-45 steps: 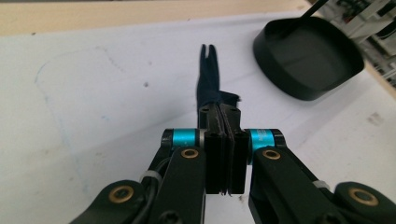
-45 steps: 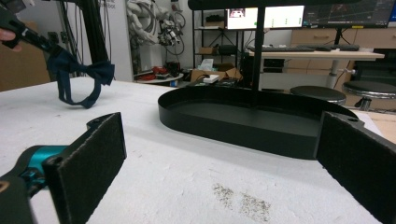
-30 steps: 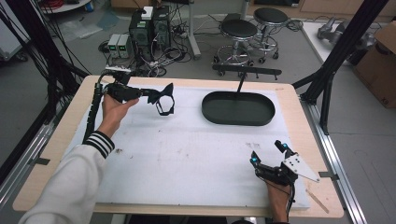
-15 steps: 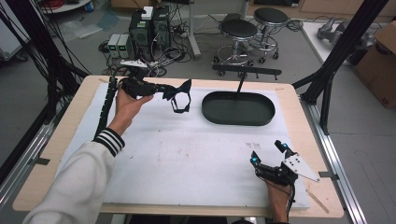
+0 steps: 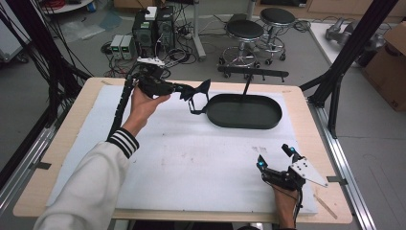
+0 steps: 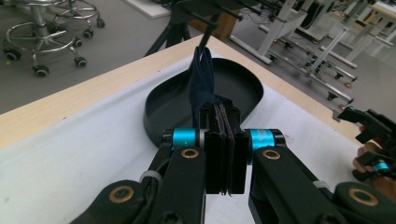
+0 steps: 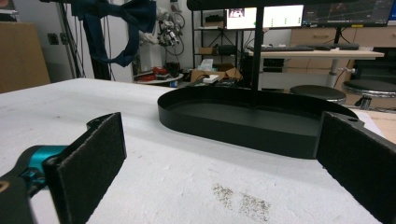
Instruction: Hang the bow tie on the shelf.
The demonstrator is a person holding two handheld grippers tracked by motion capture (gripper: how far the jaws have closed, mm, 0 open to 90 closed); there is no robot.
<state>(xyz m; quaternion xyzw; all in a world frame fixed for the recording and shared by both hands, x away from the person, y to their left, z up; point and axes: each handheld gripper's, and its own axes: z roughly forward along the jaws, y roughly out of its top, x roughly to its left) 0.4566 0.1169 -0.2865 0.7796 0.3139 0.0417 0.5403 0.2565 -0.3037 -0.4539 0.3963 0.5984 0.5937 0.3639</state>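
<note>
covering wooden table [image 5: 297, 93]: white mat [image 5: 191, 158] (stools [image 5: 258, 28] behind)

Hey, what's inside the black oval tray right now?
Nothing rests in the black oval tray; its floor looks bare. The bow tie, pinched by the left gripper, hangs at its near end, hiding part of that end in the left gripper view.

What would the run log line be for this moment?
left gripper: shut on bow tie, held beside tray | right gripper: open, low over white mat
</note>
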